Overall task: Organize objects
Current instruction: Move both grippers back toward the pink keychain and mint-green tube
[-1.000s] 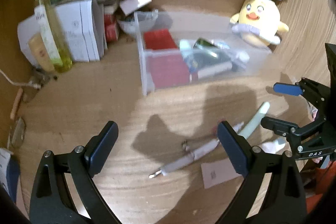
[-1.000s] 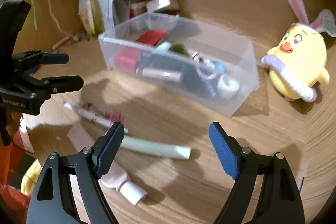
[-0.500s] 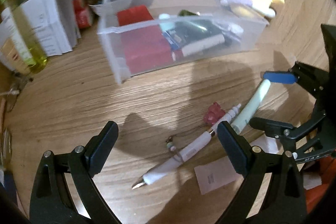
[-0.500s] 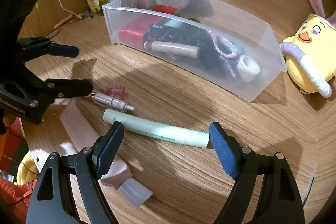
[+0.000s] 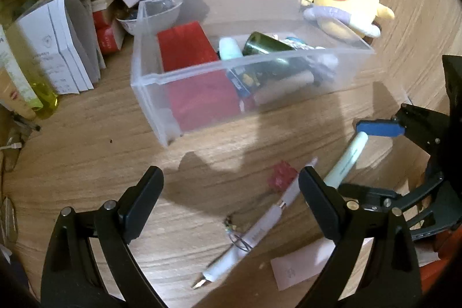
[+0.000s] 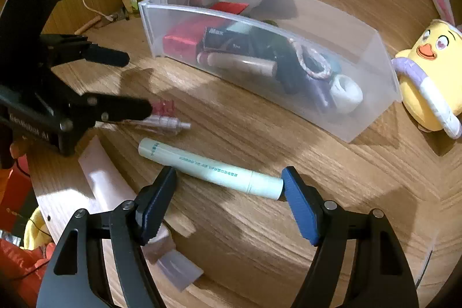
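Observation:
A clear plastic bin (image 5: 358,46) (image 6: 387,94) holds a red box, tubes and small items. On the wooden table in front of it lie a pale green tube (image 6: 210,168) (image 5: 349,158), a white pen (image 5: 254,233) (image 6: 166,123) and a small red clip (image 5: 281,173) (image 6: 163,107). My right gripper (image 6: 229,201) is open and low, its jaws on either side of the green tube; it also shows in the left wrist view (image 5: 369,160). My left gripper (image 5: 231,204) is open above the pen; it shows in the right wrist view (image 6: 127,82).
A yellow chick plush (image 5: 346,7) (image 6: 433,77) sits right of the bin. Boxes, papers and a yellow bottle (image 5: 37,82) crowd the back left. A pink tube (image 6: 115,192) and a paper slip (image 5: 300,264) lie near the table's front edge.
Both grippers have moved down and forward toward the table. The right gripper's jaws now straddle the green tube. The left gripper has closed in over the pen. Both stay open.

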`<state>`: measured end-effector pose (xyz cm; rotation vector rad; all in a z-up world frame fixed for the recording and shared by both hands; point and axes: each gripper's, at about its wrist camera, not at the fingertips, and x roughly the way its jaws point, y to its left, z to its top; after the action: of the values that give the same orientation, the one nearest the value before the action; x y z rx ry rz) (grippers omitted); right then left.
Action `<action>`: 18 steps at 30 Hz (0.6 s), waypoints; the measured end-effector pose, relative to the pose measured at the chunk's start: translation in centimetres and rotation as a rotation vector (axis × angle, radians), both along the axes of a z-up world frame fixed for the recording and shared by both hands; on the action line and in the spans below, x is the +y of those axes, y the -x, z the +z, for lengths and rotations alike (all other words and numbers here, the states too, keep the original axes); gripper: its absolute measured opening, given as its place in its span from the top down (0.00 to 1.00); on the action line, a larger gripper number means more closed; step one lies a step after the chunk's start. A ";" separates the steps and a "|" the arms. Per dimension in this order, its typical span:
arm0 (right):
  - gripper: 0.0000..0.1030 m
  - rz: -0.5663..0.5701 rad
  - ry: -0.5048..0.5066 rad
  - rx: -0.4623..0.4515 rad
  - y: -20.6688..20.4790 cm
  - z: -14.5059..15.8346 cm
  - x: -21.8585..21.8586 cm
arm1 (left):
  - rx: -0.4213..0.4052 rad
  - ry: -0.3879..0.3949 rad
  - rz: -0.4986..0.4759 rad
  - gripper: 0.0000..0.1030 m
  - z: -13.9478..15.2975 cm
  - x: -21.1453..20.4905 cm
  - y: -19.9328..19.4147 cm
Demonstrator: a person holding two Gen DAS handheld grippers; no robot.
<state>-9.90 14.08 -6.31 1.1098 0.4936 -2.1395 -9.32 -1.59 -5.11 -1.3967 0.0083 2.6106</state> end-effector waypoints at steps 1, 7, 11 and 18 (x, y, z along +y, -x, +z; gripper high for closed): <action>0.30 0.003 0.005 -0.003 0.1 0.1 -0.1 | -0.007 0.002 -0.005 0.08 -0.1 0.1 0.1; 0.30 0.027 -0.004 -0.002 0.1 0.1 -1.0 | -0.027 0.030 -0.061 0.12 -1.1 1.0 0.5; 0.29 0.052 -0.028 0.006 0.0 -0.1 -1.9 | -0.021 0.024 -0.068 0.12 -1.2 0.9 0.8; 0.31 0.053 -0.026 -0.028 0.4 -0.2 -1.7 | -0.054 -0.042 -0.020 0.27 -1.2 -0.6 1.4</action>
<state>-10.31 12.38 -6.49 1.1271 0.5331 -2.0744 -10.73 -2.20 -6.35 -1.4443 -0.0395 2.5405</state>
